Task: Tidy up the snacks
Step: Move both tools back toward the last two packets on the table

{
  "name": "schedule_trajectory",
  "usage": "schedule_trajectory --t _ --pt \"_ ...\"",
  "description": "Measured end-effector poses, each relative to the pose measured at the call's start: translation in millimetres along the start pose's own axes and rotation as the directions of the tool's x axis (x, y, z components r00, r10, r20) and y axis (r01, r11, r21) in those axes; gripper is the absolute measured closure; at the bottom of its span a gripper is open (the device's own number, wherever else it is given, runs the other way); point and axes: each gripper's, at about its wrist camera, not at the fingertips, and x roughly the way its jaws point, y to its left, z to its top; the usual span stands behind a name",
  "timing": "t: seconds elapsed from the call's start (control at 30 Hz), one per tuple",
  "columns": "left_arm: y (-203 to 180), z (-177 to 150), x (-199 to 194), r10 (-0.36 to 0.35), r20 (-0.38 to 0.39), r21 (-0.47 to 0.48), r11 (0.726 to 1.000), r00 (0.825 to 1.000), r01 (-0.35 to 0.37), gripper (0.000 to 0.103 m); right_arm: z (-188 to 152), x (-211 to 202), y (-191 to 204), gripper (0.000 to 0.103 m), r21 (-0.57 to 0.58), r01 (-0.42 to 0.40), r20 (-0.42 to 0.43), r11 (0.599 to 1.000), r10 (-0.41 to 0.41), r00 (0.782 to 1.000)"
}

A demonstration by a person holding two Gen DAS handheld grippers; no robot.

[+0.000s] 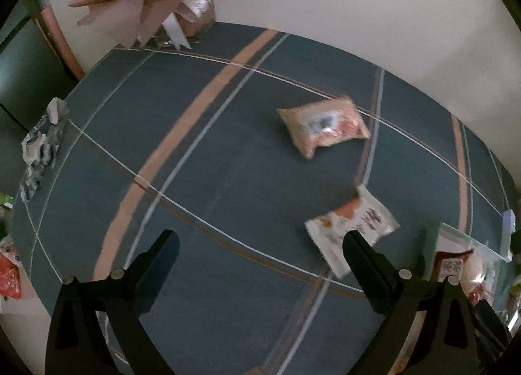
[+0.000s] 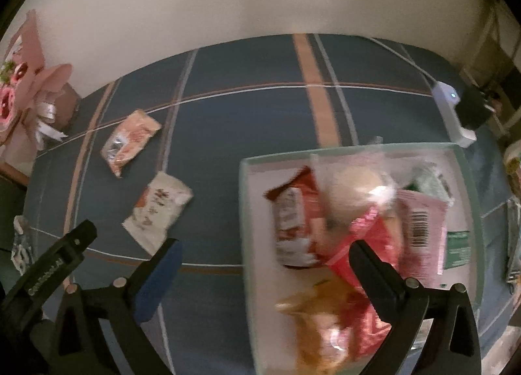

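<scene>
Blue tablecloth point(image 2: 260, 114); tray point(image 2: 242, 212) snacks blurred, near edge cut off.

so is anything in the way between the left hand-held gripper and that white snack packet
Nothing visible: the open left hand-held gripper hangs over bare tablecloth, with the white snack packet just beyond its right finger.

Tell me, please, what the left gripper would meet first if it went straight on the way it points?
Probably the bare tablecloth: the left gripper is open and empty, and the white packet lies just right of its line.
</scene>
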Motion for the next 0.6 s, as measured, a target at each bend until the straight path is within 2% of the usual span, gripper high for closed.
schedule_trajectory --t 0.13,0.3,0.43,0.6 --pt "16 8 5 0.012 0.001 -0.022 1.000 1.000 -0.012 0.003 0 7 27 0.000 -0.029 -0.027 0.005 0.999 0.027 1.000" --pt "37 16 21 0.031 -0.023 -0.073 0.997 0.999 -0.033 0.003 3 16 53 0.000 -0.074 -0.022 0.021 0.997 0.023 1.000" --pt "43 21 35 0.032 -0.046 -0.096 0.995 0.998 -0.037 0.003 5 30 67 0.000 -0.086 -0.028 0.019 0.996 0.030 0.999" --pt "39 24 48 0.037 -0.057 -0.081 0.996 0.998 -0.041 0.003 7 54 79 0.000 -0.094 -0.040 0.001 0.995 0.040 0.999"
